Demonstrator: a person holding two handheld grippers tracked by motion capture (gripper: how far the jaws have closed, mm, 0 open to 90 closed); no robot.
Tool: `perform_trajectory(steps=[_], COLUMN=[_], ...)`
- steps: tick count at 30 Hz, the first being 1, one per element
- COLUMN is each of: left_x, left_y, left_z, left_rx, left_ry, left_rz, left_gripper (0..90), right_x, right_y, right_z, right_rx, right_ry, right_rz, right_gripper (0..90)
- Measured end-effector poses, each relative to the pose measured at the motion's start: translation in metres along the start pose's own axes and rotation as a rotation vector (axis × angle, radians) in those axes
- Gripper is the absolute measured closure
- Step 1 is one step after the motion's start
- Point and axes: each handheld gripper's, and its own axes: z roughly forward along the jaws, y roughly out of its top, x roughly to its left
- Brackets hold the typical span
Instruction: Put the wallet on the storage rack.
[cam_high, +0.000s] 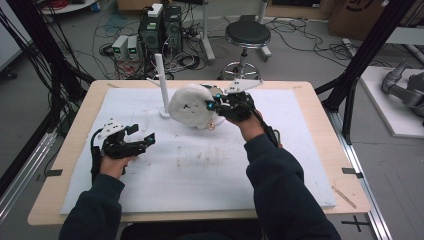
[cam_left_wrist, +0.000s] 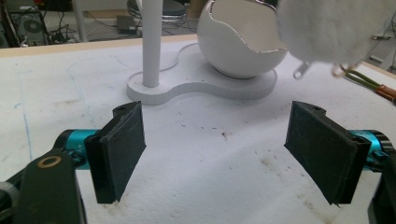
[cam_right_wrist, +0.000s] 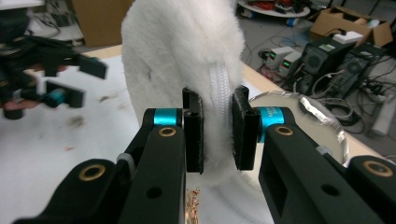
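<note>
A white fluffy pouch (cam_high: 189, 106) hangs above the far middle of the table, and my right gripper (cam_high: 212, 104) is shut on it. In the right gripper view the pads (cam_right_wrist: 194, 135) pinch the pouch (cam_right_wrist: 177, 46) on both sides of its white zipper (cam_right_wrist: 218, 93). A small gold chain (cam_right_wrist: 191, 198) dangles below it. My left gripper (cam_high: 142, 136) stands open over the mat at the left. Its jaws (cam_left_wrist: 219, 149) are wide apart with nothing between them. Beyond them a white stand (cam_left_wrist: 201, 88) carries an upright post (cam_left_wrist: 152, 42) and an egg-shaped bowl (cam_left_wrist: 238, 42), with the pouch (cam_left_wrist: 336, 28) at its right.
A white foam mat (cam_high: 200, 170) covers the wooden table (cam_high: 50, 200). On the floor behind are a black stool (cam_high: 247, 35), computers and power supplies (cam_high: 160, 27) with cables, and black frame struts (cam_high: 360, 55) at the right.
</note>
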Motion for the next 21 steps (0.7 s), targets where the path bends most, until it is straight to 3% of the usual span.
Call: perform_trajectory(steps=[7,12,16,17,19,21], left_x=[0.006,0.01,0.009,0.009,0.009,0.009], left_y=[0.0,-0.001,-0.001,-0.001,-0.001,-0.001], left_z=[-0.004,-0.006,-0.006,-0.006,-0.005,-0.005], left_rx=[-0.004,-0.003,-0.001,0.003,0.005,0.007], left_ry=[0.022,0.027,0.024,0.026,0.02,0.022], left_rz=[-0.003,-0.013,-0.018,-0.016,-0.02,-0.023], left_gripper=[19.6,19.6,19.6,19.6,19.6,19.6], right_x=[-0.024,-0.039,-0.047,-0.052,-0.054,-0.053], right_y=[0.024,0.026,0.022,0.018,0.016,0.013], right_z=[0.022,0.033,0.033,0.032,0.032,0.035], right_rx=[-0.001,0.033,0.058,0.083,0.103,0.131], right_ry=[-0.039,-0.11,-0.155,-0.196,-0.22,-0.251], right_rz=[-0.054,-0.12,-0.134,-0.151,-0.184,-0.273], right_gripper=[78.5,78.4,78.4,78.4,78.5,78.4])
